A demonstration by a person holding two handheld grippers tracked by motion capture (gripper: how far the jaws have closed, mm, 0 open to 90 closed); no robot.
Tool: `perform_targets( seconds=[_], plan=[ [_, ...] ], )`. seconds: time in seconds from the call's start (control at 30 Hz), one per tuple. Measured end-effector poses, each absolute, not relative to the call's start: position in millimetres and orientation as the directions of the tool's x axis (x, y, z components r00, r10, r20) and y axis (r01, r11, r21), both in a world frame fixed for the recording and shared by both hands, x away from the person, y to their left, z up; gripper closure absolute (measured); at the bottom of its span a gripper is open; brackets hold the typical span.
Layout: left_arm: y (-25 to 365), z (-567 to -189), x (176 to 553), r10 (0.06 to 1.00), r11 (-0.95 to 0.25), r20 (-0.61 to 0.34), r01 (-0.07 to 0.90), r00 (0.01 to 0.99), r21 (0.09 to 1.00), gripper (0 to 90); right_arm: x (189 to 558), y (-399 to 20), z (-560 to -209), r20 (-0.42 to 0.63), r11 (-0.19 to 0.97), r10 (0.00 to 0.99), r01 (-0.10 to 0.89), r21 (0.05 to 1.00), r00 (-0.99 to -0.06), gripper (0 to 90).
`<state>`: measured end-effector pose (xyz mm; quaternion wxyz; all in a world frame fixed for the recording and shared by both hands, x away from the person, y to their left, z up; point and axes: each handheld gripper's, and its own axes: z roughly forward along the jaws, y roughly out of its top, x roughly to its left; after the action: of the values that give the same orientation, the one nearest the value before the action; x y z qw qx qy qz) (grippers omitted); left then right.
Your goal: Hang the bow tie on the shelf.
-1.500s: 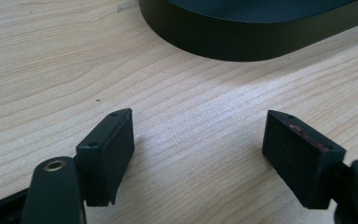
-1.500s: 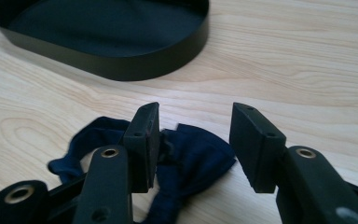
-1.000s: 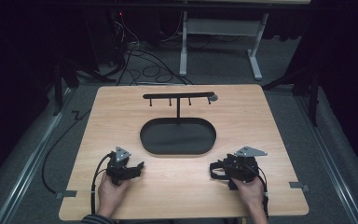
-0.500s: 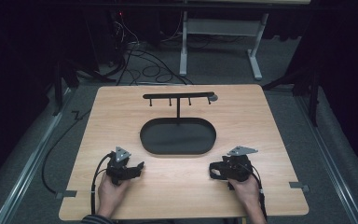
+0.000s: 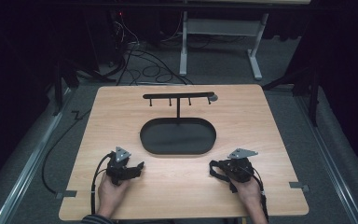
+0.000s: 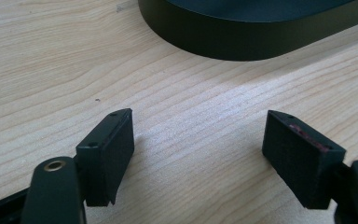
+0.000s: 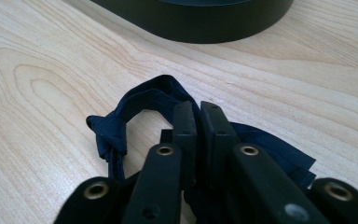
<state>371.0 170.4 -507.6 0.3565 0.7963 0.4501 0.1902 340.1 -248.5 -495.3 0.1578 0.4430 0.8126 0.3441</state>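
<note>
An oval tray (image 5: 177,137) lies mid-tabletop (image 5: 261,126), with a hook rack (image 5: 178,96) standing behind it toward the far edge. By the near edge, the left gripper (image 5: 137,167) sits left, the right gripper (image 5: 214,169) right, on a cloth strip (image 7: 121,121).

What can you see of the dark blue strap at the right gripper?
The dark blue strap looks like soft woven fabric, crumpled, with a loop arching up and a knot-like fold at one end. It lies on the wooden table, short of the black oval tray. The right gripper is shut on it, fingers pinching it.
</note>
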Motion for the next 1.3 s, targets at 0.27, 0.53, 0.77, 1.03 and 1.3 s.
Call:
perform_targets(
  seconds=[0.27,0.53,0.77,1.03,1.3],
  plan=[
    [170,-508,371,0.852,-0.34,-0.018,0.581,0.523,0.739,25.5,338,-249,-490,0.048,0.368,0.826,0.602,0.708,-0.562,90.0],
    [171,-508,371,0.852,-0.341,-0.017,0.58,0.523,0.74,25.5,334,-253,-474,0.033,0.345,0.836,0.572,0.744,-0.547,90.0],
    [171,-508,371,0.852,-0.342,-0.018,0.581,0.524,0.739,25.5,332,-253,-464,0.029,0.326,0.84,0.548,0.771,-0.541,90.0],
    [171,-508,371,0.852,-0.341,-0.017,0.58,0.523,0.74,25.5,331,-256,-457,0.044,0.296,0.842,0.529,0.795,-0.537,90.0],
    [171,-508,371,0.852,-0.341,-0.017,0.58,0.523,0.74,25.5,329,-255,-445,0.031,0.289,0.842,0.499,0.817,-0.539,90.0]
  ],
)
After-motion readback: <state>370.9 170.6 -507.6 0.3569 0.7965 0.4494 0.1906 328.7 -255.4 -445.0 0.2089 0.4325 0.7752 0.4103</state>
